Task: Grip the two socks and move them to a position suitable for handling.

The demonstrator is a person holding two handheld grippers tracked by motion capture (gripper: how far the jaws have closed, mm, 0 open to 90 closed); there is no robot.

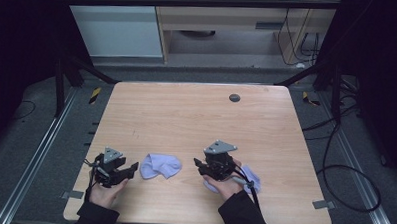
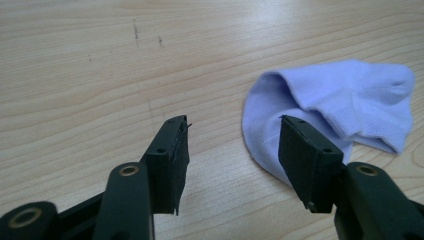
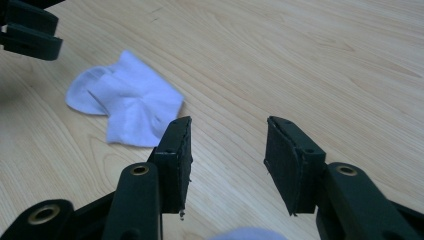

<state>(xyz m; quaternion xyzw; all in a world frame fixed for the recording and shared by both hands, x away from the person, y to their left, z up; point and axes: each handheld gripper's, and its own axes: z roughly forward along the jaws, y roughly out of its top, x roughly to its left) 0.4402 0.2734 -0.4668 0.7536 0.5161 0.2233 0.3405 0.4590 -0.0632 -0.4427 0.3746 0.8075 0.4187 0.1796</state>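
A pale lilac sock [image 1: 160, 166] lies crumpled near the table's [image 1: 196, 117] front edge, its long axis running left to right, between the two tongs. Wide bare wood stretches behind it to the far edge. Left gripper [image 2: 232, 142] sits just beside the sock, jaws spread, holding nothing. Right gripper [image 3: 227, 150] is spread too and empty; a second lilac sock [image 1: 251, 176] lies under that hand.

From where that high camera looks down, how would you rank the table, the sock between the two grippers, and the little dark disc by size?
1. table, by far the largest.
2. sock, lying crumpled between the grippers.
3. dark disc, smallest, though it sits farther from the camera.
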